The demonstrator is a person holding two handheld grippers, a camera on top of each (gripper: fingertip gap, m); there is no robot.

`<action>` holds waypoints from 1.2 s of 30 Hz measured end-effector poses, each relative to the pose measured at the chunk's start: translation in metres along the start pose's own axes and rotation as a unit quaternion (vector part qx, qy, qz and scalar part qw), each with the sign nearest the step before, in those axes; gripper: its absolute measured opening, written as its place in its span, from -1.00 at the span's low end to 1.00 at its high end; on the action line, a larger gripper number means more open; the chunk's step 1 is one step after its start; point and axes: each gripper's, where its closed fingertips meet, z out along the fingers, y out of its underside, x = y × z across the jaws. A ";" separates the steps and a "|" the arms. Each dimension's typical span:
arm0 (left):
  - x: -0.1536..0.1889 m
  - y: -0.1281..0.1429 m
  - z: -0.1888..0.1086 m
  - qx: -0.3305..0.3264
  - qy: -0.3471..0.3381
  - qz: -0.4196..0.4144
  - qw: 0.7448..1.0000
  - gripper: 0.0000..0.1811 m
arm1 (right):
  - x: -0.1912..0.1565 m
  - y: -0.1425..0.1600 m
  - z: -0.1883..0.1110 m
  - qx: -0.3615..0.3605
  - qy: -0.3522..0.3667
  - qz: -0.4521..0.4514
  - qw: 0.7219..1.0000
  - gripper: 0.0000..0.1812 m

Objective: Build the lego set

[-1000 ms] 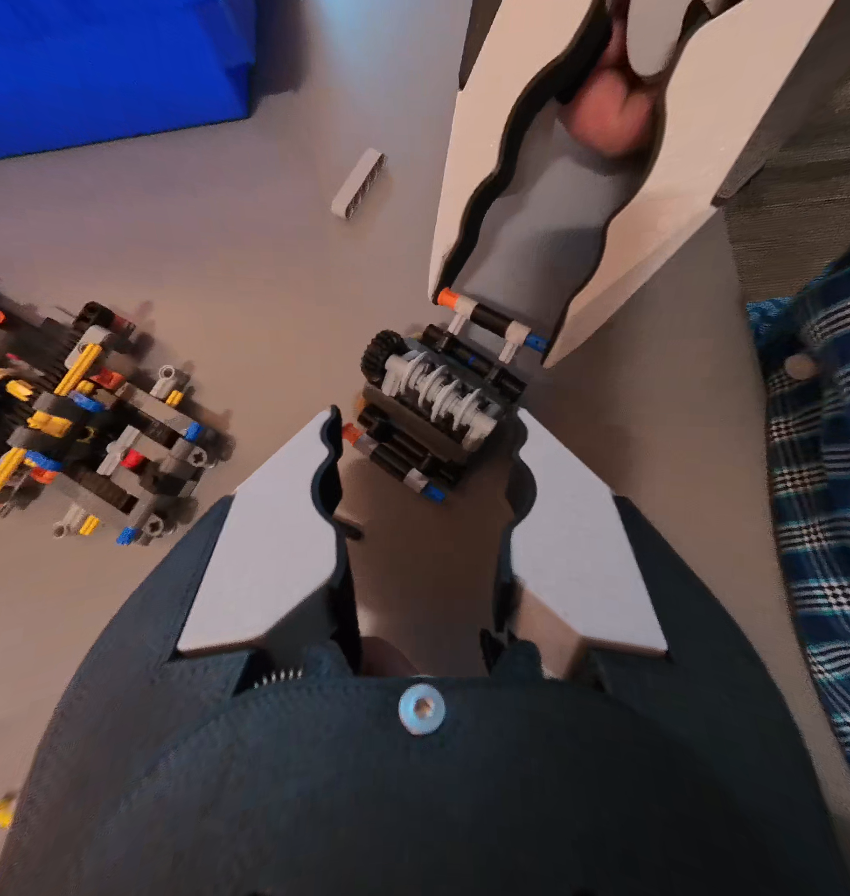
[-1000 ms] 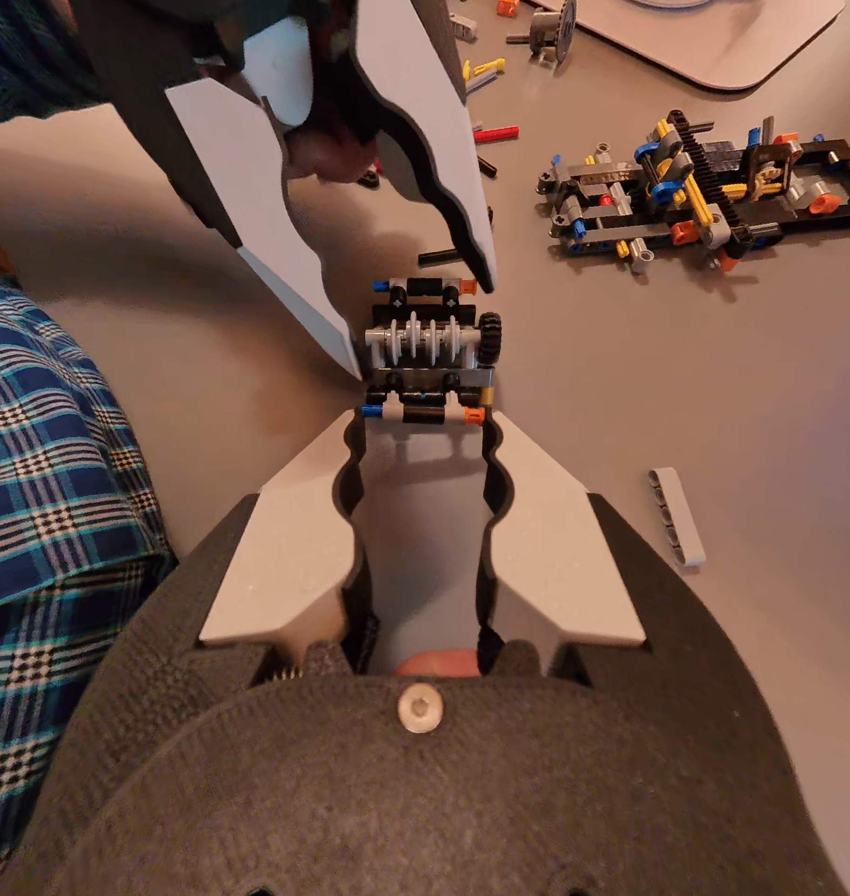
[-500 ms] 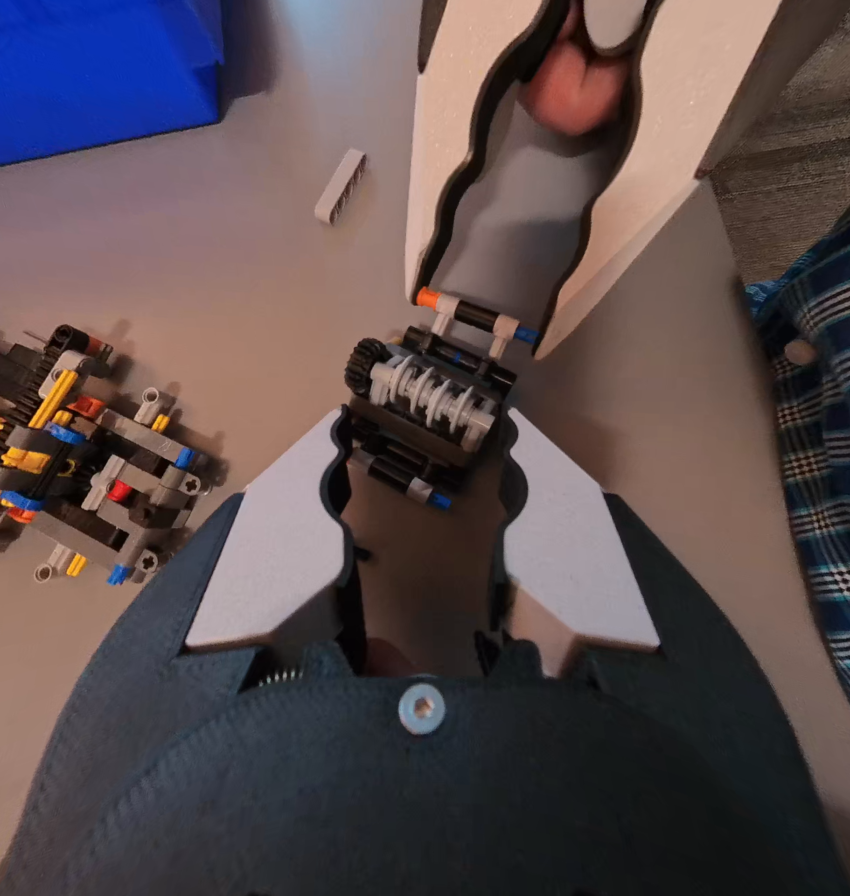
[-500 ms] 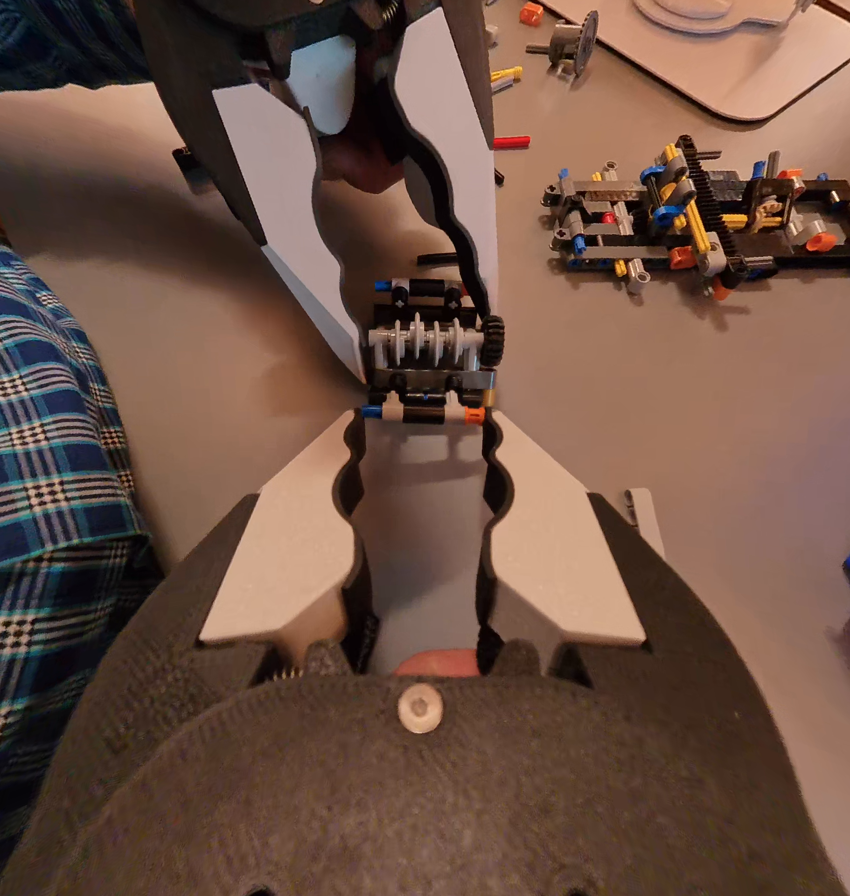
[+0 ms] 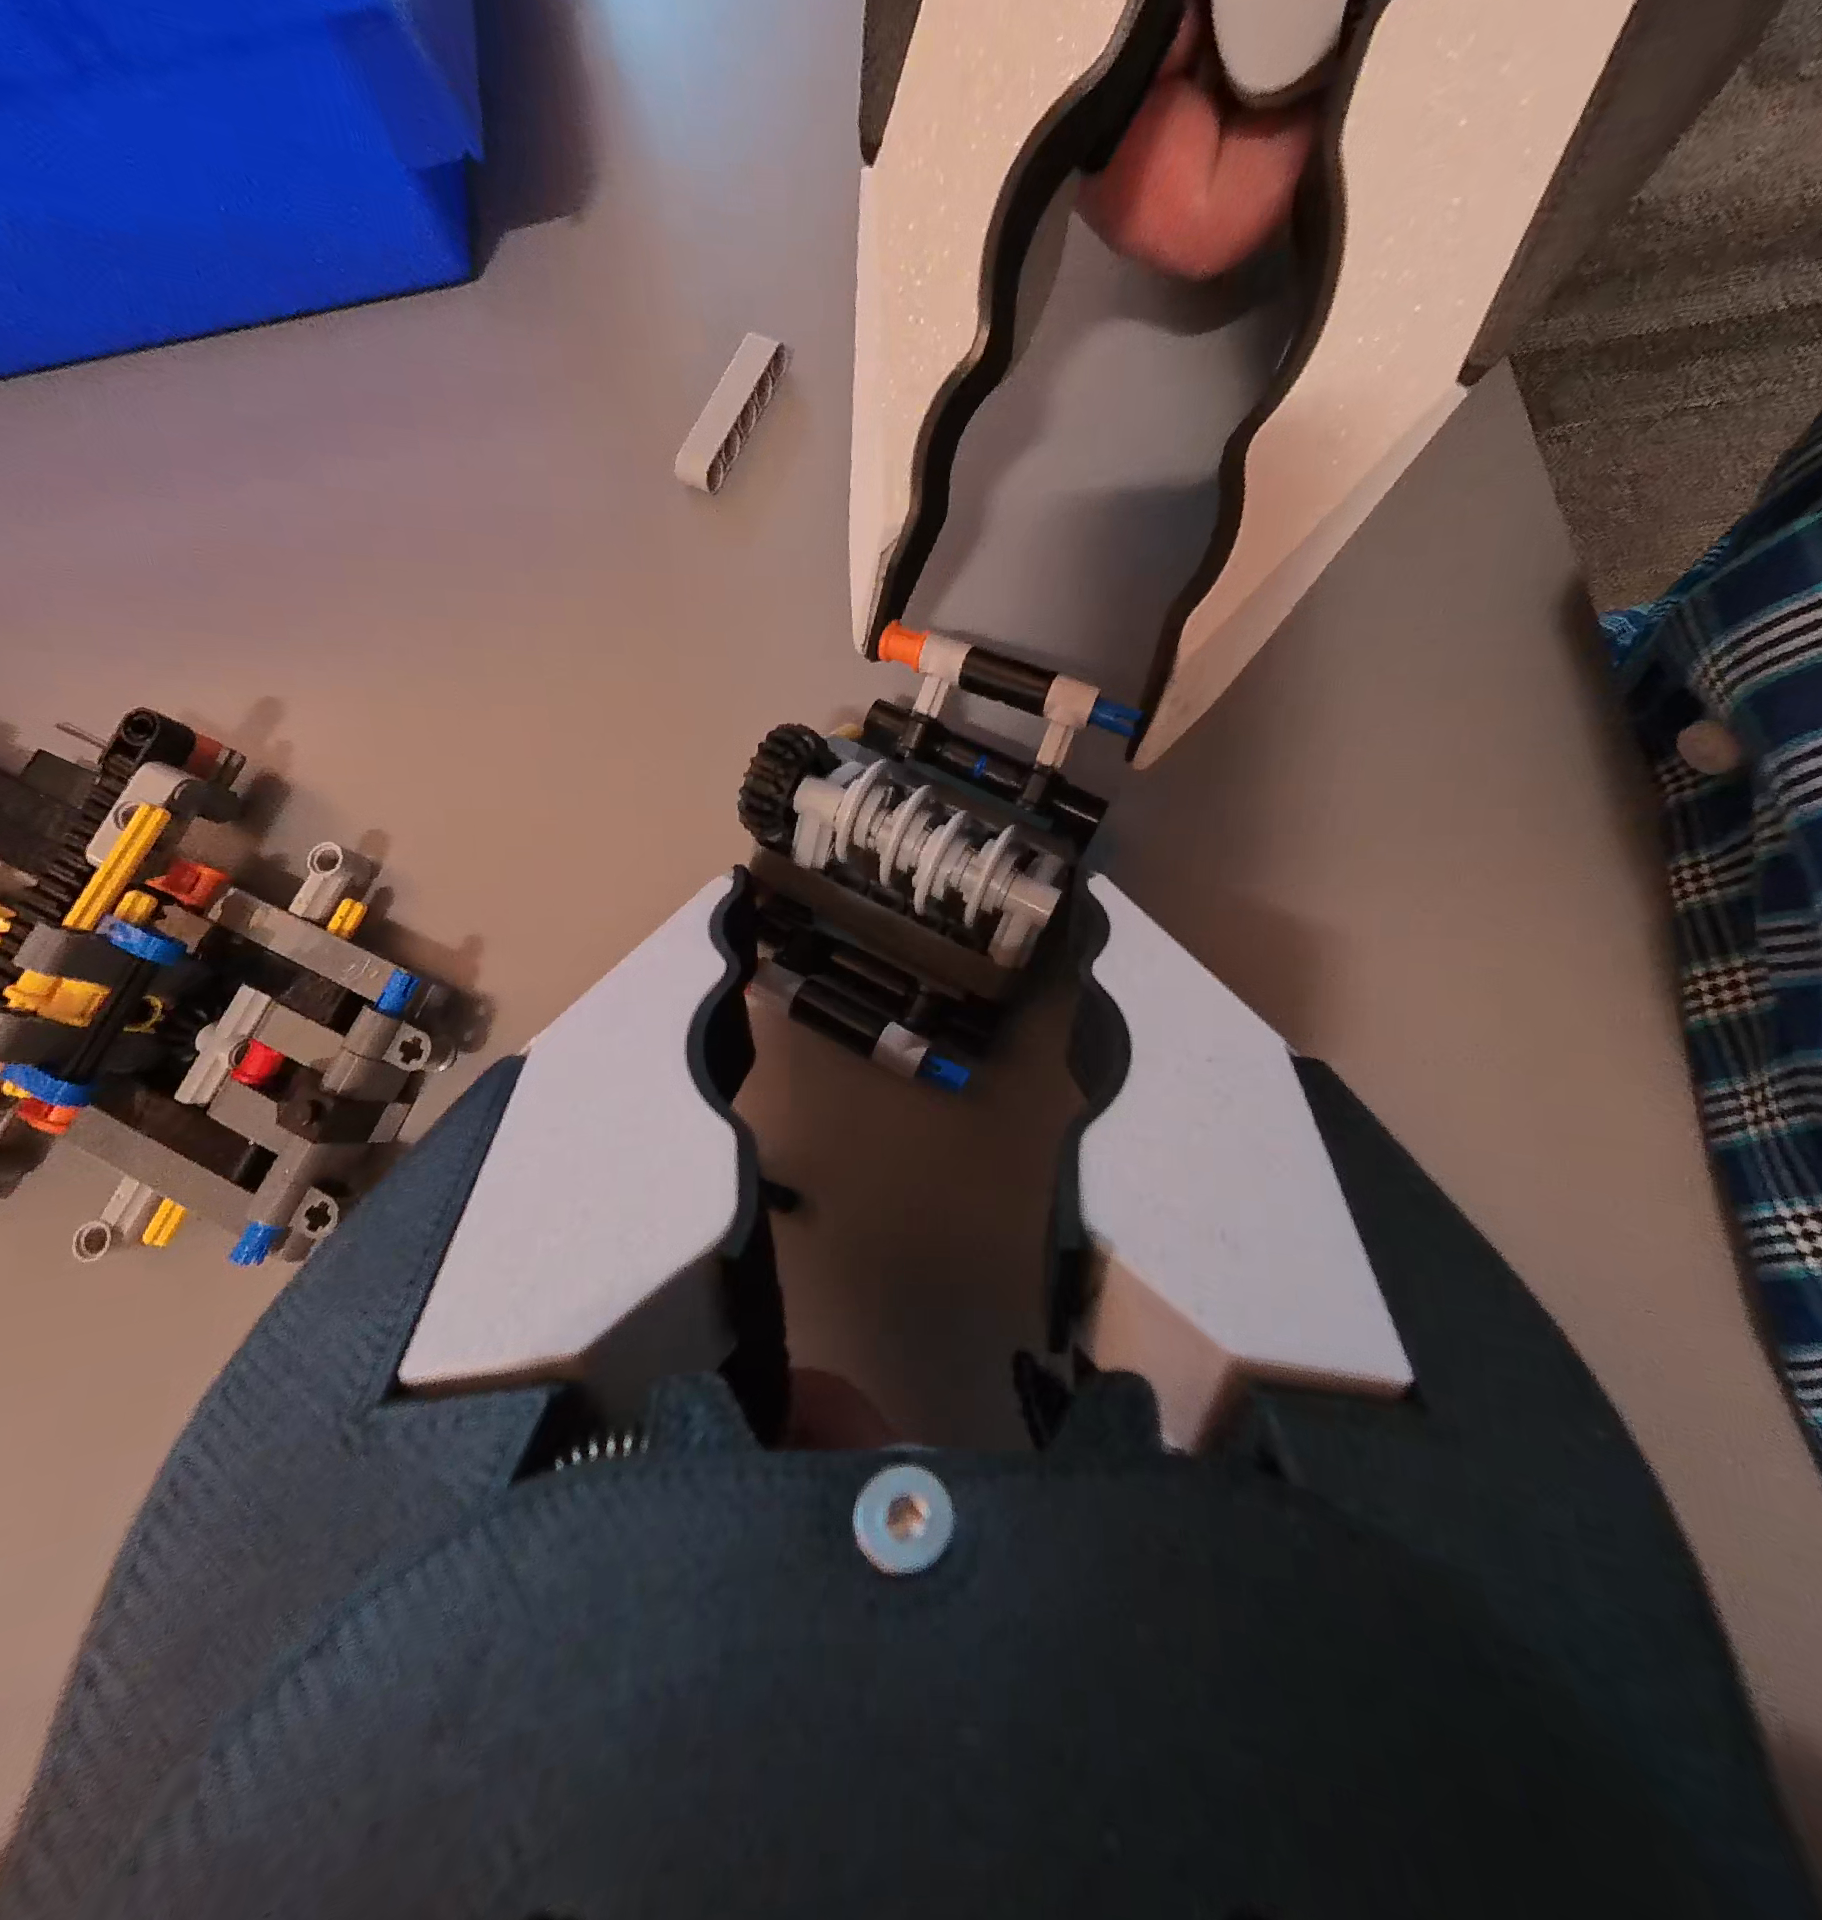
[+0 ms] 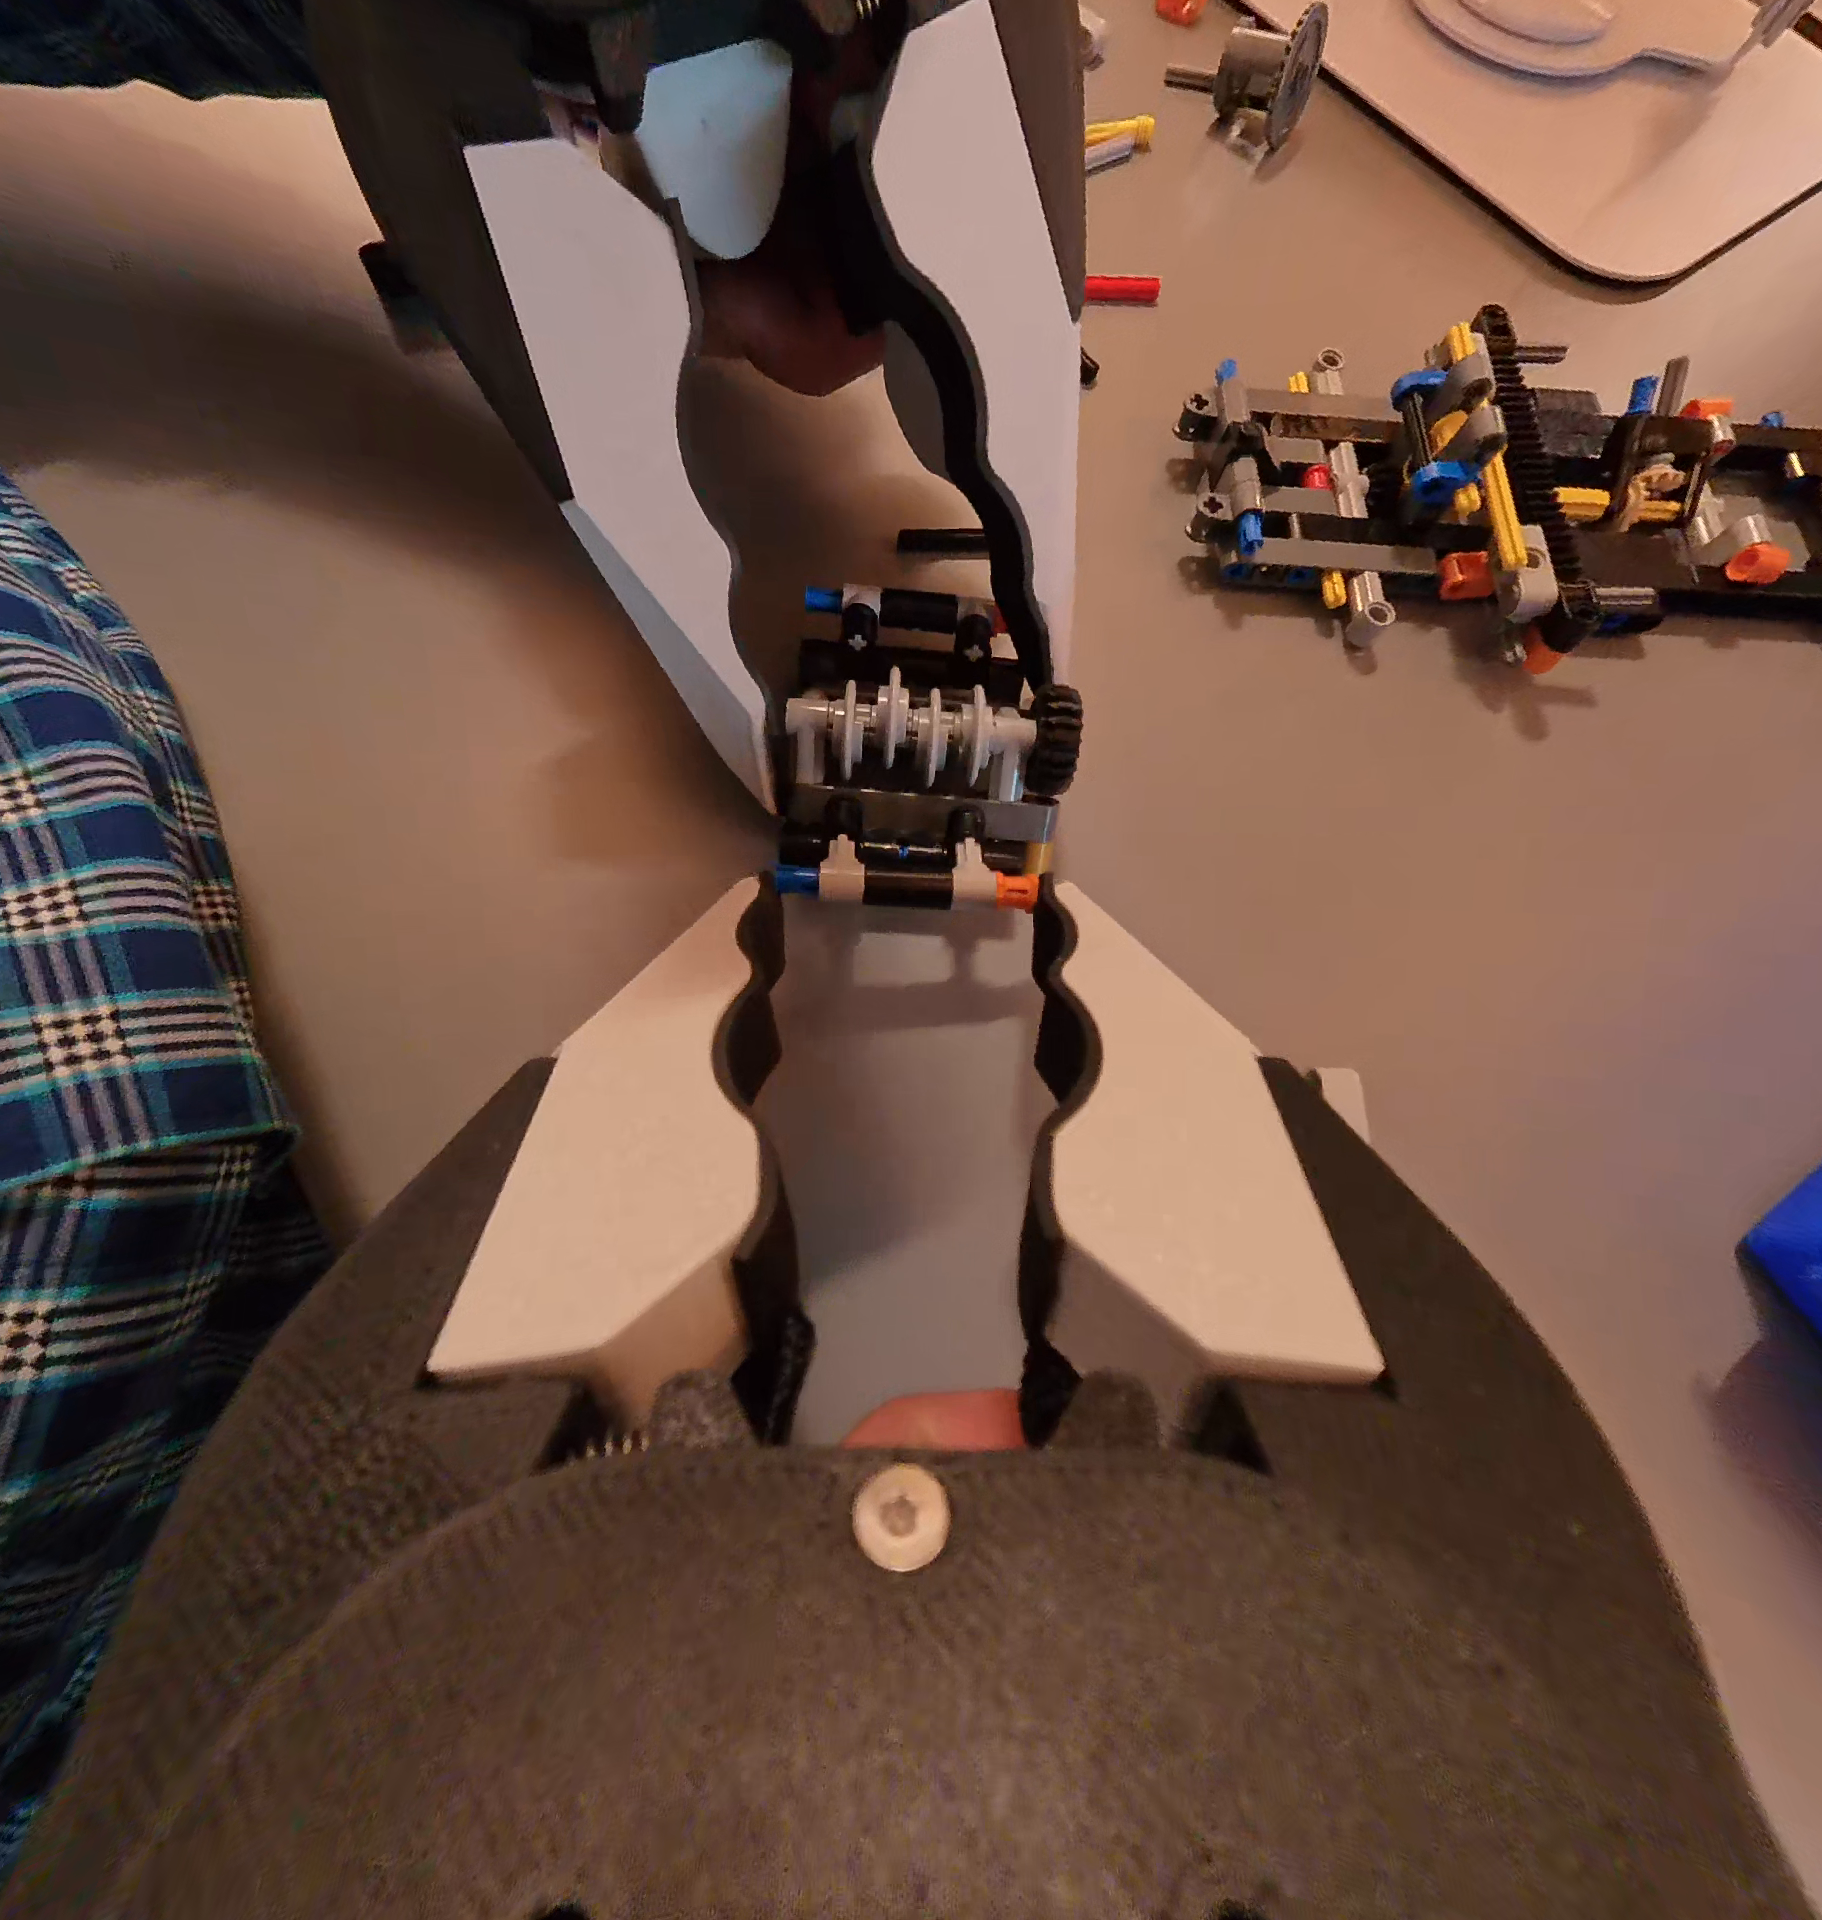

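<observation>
While both spread, the left claw (image 5: 912,914) and right claw (image 6: 902,899) flank the module (image 5: 917,862) at frame centre on the counter (image 5: 419,644).

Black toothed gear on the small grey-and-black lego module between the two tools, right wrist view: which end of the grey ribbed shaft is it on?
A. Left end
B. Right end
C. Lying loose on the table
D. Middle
B: in the right wrist view the black toothed gear sits at the right end of the grey ribbed shaft, beside the far tool's dark-edged finger.
</observation>
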 end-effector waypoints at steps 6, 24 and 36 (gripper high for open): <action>0.000 0.000 0.000 0.005 -0.010 0.002 1.000 -0.37 | 0.000 0.000 0.000 0.005 -0.005 0.003 1.000 -0.49; 0.000 0.000 0.001 0.021 -0.022 0.003 1.000 -0.38 | 0.001 0.002 0.001 -0.034 0.002 0.005 0.999 -0.50; 0.000 0.000 0.001 0.022 -0.031 0.010 0.999 -0.38 | 0.001 0.002 0.001 -0.117 0.007 -0.030 0.993 -0.50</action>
